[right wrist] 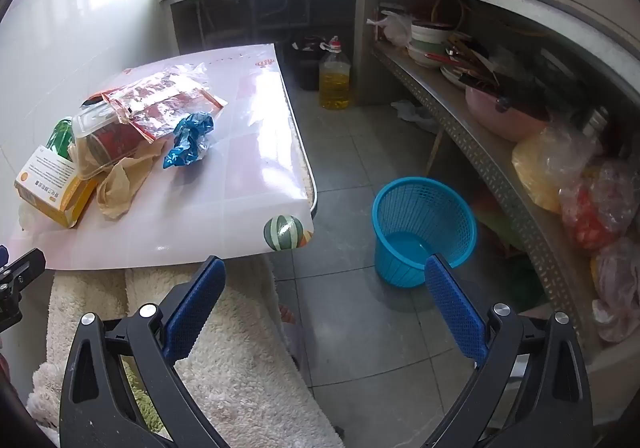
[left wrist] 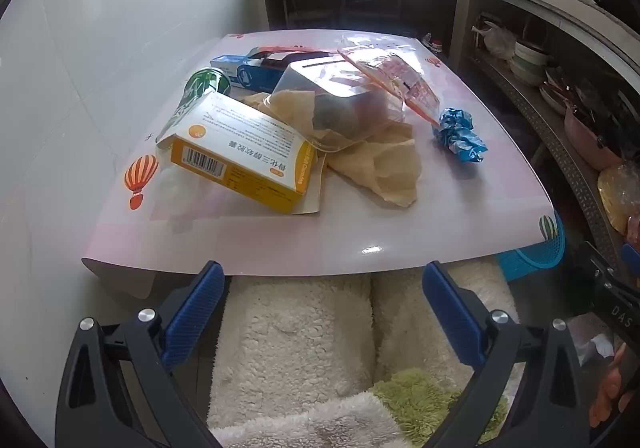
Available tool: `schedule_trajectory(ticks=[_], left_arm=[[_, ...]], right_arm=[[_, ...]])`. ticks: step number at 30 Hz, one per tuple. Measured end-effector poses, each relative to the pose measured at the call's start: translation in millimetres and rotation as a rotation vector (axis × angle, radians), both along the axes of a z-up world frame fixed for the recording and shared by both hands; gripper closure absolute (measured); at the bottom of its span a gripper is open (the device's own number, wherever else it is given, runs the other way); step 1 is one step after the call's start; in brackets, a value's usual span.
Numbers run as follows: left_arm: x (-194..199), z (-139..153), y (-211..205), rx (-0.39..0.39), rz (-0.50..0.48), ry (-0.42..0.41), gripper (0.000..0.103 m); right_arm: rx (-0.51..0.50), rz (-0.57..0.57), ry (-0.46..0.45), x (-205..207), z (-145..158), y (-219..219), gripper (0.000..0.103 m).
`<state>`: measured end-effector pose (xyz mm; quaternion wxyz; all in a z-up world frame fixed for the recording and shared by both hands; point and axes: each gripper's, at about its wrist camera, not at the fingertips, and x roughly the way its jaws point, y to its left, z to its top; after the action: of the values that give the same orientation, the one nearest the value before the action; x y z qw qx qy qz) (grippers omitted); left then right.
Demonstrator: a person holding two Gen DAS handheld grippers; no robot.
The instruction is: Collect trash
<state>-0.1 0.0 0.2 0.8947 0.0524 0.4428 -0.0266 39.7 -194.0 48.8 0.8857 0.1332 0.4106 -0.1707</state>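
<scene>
The left gripper is held open at the table edge; a yellow box, clear container and blue wrapper are seen.

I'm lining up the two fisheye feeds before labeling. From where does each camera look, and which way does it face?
Left wrist view: sits on the left gripper, jaws open, just short of the table, facing the trash pile: yellow box, blue wrapper. The person's fleece-covered lap shows below.
Right wrist view: sits on the right gripper, jaws open, aimed further right, at the table corner, floor and blue basket; the left gripper's edge shows at left.
Shared: the table, box, wrapper and basket.
</scene>
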Motion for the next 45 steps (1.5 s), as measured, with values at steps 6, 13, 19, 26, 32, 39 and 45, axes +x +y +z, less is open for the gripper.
schedule_trajectory(ticks=[6,13,19,26,32,39,45], left_arm=[[0,0,1,-0.007,-0.003,0.009,0.006],[1,-3,6,-0.007,0.003,0.014,0.006],[2,-7,4,-0.002,0.007,0.018,0.006],[3,-7,4,-0.003,0.008,0.020,0.006],[2,-7,5,-0.003,0.008,0.021,0.006],[2,-8,5,-0.002,0.008,0.022,0.006],[1,-10,7,-0.003,0.009,0.021,0.006]], right_arm=[[0.003,0.000,0.002,1,-1,0,0.008],[0.000,0.000,0.003,1,-1,1,0.008],[0.001,0.000,0.003,1,-1,1,0.008],[0.000,0.001,0.003,0,-3,0,0.008],[0.002,0.000,0.004,3,-3,2,0.008],[0.005,0.001,0.003,1,-1,2,0.008],[0.006,-0.001,0.002,2,-1,2,0.008]])
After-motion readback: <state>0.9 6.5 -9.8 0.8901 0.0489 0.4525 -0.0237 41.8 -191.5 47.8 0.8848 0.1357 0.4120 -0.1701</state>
